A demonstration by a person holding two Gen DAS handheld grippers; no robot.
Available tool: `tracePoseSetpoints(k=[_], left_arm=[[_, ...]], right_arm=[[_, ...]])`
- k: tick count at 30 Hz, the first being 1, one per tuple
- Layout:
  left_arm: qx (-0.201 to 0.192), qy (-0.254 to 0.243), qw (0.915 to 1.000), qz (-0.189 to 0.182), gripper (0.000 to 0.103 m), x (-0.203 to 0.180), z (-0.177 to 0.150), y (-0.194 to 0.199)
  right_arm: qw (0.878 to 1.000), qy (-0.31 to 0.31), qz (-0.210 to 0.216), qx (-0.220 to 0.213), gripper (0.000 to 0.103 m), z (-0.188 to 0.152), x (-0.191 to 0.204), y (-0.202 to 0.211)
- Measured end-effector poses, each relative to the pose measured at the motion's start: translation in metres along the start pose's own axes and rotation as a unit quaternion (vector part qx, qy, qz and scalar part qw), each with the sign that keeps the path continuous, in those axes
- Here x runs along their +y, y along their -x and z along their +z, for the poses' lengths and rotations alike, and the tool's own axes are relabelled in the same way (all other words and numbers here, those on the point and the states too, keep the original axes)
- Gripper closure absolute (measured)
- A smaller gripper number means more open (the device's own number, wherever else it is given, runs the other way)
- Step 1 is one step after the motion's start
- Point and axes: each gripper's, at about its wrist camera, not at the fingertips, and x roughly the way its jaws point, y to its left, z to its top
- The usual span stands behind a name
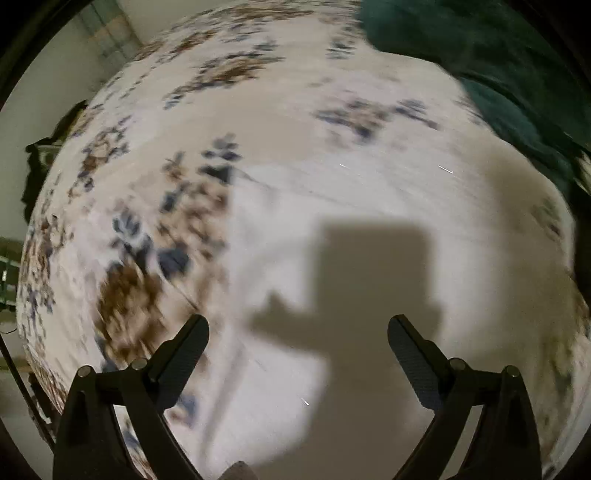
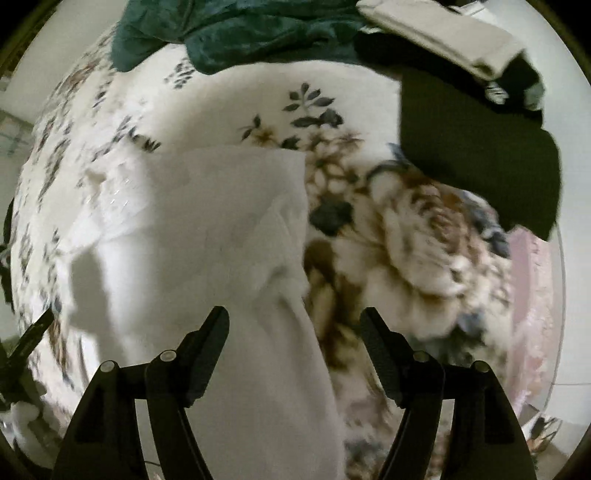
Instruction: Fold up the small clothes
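1. Left tongs [image 1: 298, 328]: spread wide, nothing between the fingers. They hang over the white garment [image 1: 280, 266], casting a blocky shadow [image 1: 373, 280] on it.
2. Right tongs [image 2: 294, 321]: also spread, nothing pinched. The white garment [image 2: 207, 236] runs up between the two fingers; I cannot tell whether either finger touches it.
3. White garment lies flat on the floral blanket [image 2: 406, 236], left of centre in the right wrist view, with a folded or creased edge along its right side. Its left edge meets the brown and blue flower print in the left wrist view.
4. Teal cloth [image 2: 236, 33] is bunched at the far edge of the blanket; it also shows top right in the left wrist view [image 1: 491, 55].
5. Dark garment [image 2: 476, 147] lies on the blanket far right, well apart from the white one. A beige folded piece [image 2: 443, 33] sits just beyond it, on top of its far end.
6. Both views are motion-blurred, so fine detail is unreadable.
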Motion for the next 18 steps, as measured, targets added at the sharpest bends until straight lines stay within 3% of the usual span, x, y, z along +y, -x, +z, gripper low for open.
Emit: tracePoseSetpoints(k=[3, 8, 13, 18], left_arm=[[0.015, -0.019, 0.9994, -0.025, 0.004, -0.042, -0.034, 0.023], [0.066, -0.06, 0.9941, -0.061, 0.004, -0.136, -0.103, 0.033], [0.13, -0.077, 0.9848, -0.086, 0.004, -0.231, -0.173, 0.016], [0.17, -0.116, 0.975, -0.084, 0.004, -0.305, -0.234, -0.015]], right_arm=[[1.0, 0.012, 0.009, 0.014, 0.028, -0.019, -0.026, 0.026], [0.998, 0.022, 0.032, 0.046, 0.028, -0.027, -0.077, 0.032], [0.996, 0.025, 0.059, 0.067, 0.028, -0.008, -0.131, 0.012], [0.99, 0.038, 0.101, 0.088, 0.028, 0.026, -0.146, -0.02]])
